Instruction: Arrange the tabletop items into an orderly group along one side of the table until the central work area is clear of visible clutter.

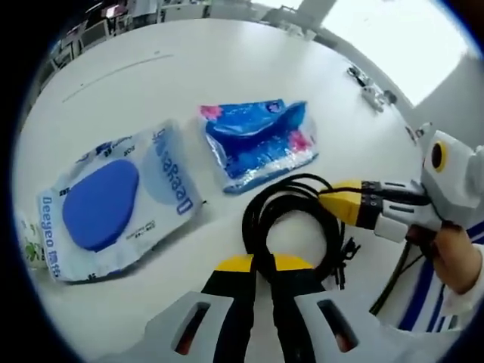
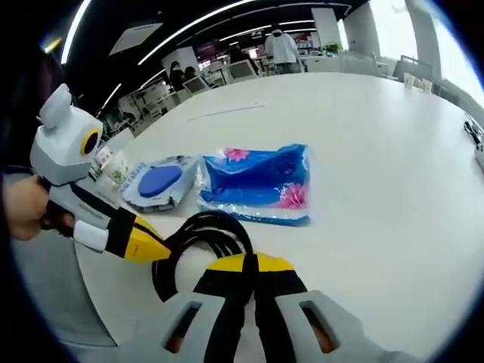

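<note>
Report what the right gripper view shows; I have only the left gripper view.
Observer: A person in white stands beyond the table's far edge.
Operator: Say how the left gripper looks from there.
Observer: A hand holds the left gripper, whose yellow tongs meet the black cable.
Operator: Describe the room overhead.
Observer: Lit ceiling strips run above desks in the background.
</note>
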A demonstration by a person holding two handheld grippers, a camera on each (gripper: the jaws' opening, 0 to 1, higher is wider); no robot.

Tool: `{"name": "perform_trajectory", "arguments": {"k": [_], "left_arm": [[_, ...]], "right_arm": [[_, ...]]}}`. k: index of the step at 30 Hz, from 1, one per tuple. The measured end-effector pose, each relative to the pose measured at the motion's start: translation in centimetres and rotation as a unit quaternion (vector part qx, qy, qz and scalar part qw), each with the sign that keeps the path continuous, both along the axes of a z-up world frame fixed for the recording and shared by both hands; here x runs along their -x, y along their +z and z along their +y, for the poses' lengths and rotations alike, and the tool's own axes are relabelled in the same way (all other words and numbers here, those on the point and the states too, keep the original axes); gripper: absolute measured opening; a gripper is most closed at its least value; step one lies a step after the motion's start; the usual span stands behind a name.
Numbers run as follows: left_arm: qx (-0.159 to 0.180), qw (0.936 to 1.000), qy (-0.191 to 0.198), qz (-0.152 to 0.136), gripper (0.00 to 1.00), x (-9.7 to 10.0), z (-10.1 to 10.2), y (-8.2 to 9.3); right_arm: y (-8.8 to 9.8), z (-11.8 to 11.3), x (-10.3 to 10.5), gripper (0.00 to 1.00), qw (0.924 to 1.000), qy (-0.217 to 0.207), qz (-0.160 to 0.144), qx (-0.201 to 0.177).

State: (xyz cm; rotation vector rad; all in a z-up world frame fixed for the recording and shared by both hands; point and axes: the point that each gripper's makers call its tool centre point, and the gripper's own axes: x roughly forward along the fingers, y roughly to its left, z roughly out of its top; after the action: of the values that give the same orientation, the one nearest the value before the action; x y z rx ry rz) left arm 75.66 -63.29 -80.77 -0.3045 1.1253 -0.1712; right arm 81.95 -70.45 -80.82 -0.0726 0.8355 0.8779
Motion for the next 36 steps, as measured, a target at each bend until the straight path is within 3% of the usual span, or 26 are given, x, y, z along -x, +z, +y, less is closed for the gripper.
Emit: {"name": "perform_trajectory", "arguments": {"k": [24, 36], "left_arm": [[0.001, 0.9999, -0.003, -0.012, 0.02, -0.24, -0.05, -0.07], [-0.005, 0.9997, 0.008, -0.022, 0.02, -0.07, 0.06, -0.12]], "right_arm": [[-0.29, -0.20, 0.06, 0.00, 0.9999, 0.001, -0.006, -0.009], [-0.38, -0.07, 0.21, 0.00, 0.9999, 0.011, -0.007, 0.005]]}}
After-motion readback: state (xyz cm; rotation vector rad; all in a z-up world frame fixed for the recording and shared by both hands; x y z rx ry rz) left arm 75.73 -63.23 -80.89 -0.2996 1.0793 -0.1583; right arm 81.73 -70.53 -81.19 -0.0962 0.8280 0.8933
